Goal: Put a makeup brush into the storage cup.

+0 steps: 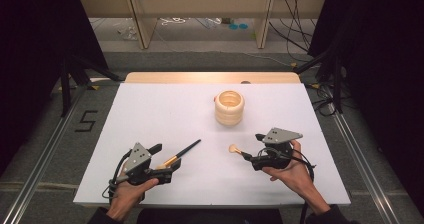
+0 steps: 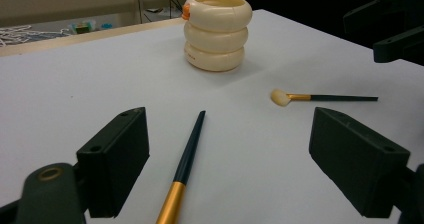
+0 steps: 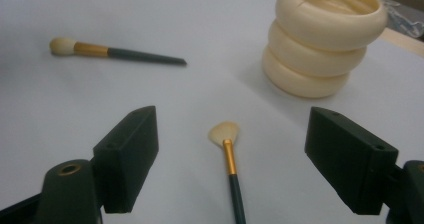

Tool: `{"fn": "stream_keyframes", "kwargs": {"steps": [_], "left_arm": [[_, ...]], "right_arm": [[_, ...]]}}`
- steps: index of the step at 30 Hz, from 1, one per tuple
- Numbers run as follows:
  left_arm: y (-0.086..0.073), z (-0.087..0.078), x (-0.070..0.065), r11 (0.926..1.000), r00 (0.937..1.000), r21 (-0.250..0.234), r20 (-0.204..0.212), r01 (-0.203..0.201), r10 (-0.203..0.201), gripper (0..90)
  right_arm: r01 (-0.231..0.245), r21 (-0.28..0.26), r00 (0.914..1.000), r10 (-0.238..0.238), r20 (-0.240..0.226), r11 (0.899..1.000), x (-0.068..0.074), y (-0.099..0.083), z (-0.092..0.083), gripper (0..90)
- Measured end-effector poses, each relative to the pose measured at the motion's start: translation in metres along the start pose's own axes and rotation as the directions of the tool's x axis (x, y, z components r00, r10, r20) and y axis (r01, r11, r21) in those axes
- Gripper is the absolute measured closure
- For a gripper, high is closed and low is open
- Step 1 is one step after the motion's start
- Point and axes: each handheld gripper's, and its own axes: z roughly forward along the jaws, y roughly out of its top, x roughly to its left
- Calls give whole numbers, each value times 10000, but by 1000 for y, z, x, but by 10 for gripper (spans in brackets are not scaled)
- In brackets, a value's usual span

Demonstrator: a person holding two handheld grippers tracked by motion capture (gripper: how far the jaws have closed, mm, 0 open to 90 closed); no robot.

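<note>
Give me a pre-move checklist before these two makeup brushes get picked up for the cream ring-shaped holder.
1. Left gripper open wide enough for a handle: ok, jaws stand apart.
2. Long brush lined up between the left jaws: ok, its dark handle lies on the table between them, touching neither.
3. Right gripper open: ok, pads are off the handle.
4. Fan brush centred between the right jaws: ok, bristles point toward the holder.
5. Holder upright, mouth free: ok; whether anything lies at its bottom, cannot tell.
6. Paths to the holder across the white table free: ok.
</note>
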Motion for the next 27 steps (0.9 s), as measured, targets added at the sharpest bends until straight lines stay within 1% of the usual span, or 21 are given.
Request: {"fn": "stream_keyframes", "kwargs": {"steps": [1, 2, 4, 6, 7, 8, 9, 10, 11, 12, 13, 16, 18, 19, 20, 21, 23, 24, 25, 26, 27], "left_arm": [[0, 0, 0, 10000, 10000, 8, -9, 21, -21, 160], [-1, 0, 1, 10000, 10000, 41, 5, 2, -2, 160], [-1, 0, 1, 9999, 10000, 99, -42, 66, -65, 160], [-1, 0, 1, 9999, 10000, 101, -46, 27, -27, 160], [-1, 0, 1, 9999, 10000, 89, -20, -48, 48, 160], [-1, 1, 1, 10000, 10000, 46, 73, -60, 60, 160], [-1, 1, -1, 9999, 10000, 83, -34, 66, -66, 160], [-1, 1, -1, 10000, 10000, 63, 27, -35, 34, 160], [-1, 1, -1, 10000, 10000, 63, 27, -35, 34, 160], [-1, 0, 0, 9998, 9999, 91, 17, -161, 161, 160], [-1, 0, 0, 9999, 9999, 70, 15, -152, 152, 160], [-1, 0, 0, 9998, 9999, 71, 50, -163, 163, 161], [-1, 1, 0, 9999, 9999, 87, 53, -89, 89, 161], [-1, 1, 0, 9999, 9999, 123, 55, -87, 87, 161], [-1, 2, 0, 9998, 9998, 147, 91, -168, 167, 161], [-2, 2, -1, 9999, 10000, 144, 73, 0, -1, 161], [-2, 3, -1, 9999, 9999, 114, 135, -21, 20, 162], [-2, 3, -2, 9998, 9999, 185, 109, -36, 34, 162], [-1, 3, -1, 9997, 9997, 162, 174, -166, 163, 162], [-1, 3, -1, 9997, 9997, 162, 174, -166, 163, 162], [-1, 2, -1, 9998, 9998, 185, 156, -123, 120, 162]], "right_arm": [[0, 0, 10000, 0, 0, 10000, 0, 0, 0, 223], [248, 400, 9995, -241, -184, 9989, -4, 2, 4, 226], [381, 676, 9990, -364, -259, 9970, -7, 3, 8, 230], [638, 1060, 9978, -612, -270, 9923, -9, 3, 10, 242], [662, 1100, 9977, -644, -201, 9917, -10, 3, 11, 248], [642, 1321, 9977, -610, -282, 9892, -11, 4, 11, 251], [746, 1468, 9969, -703, -342, 9863, -12, 5, 11, 254], [775, 1599, 9967, -725, -373, 9841, -12, 6, 12, 254], [850, 1560, 9963, -814, -291, 9841, -12, 6, 13, 254], [866, 1698, 9960, -813, -377, 9817, -12, 7, 14, 255], [921, 1812, 9955, -862, -399, 9791, -12, 8, 15, 262], [1298, 2254, 9913, -1214, -507, 9656, -13, 12, 17, 275], [1326, 2324, 9910, -1250, -474, 9635, -12, 13, 19, 274], [1416, 2607, 9898, -1327, -514, 9550, -13, 15, 21, 275], [1416, 2607, 9898, -1327, -514, 9550, -13, 15, 21, 275], [1524, 2705, 9882, -1425, -560, 9506, -14, 16, 22, 275], [1579, 2958, 9872, -1439, -686, 9421, -15, 19, 23, 275], [1589, 3090, 9871, -1454, -665, 9377, -15, 19, 24, 275], [1625, 3220, 9866, -1495, -649, 9327, -15, 19, 26, 275], [1746, 3312, 9846, -1598, -716, 9273, -15, 20, 27, 277], [1761, 3531, 9842, -1582, -792, 9189, -15, 20, 27, 287]]}}
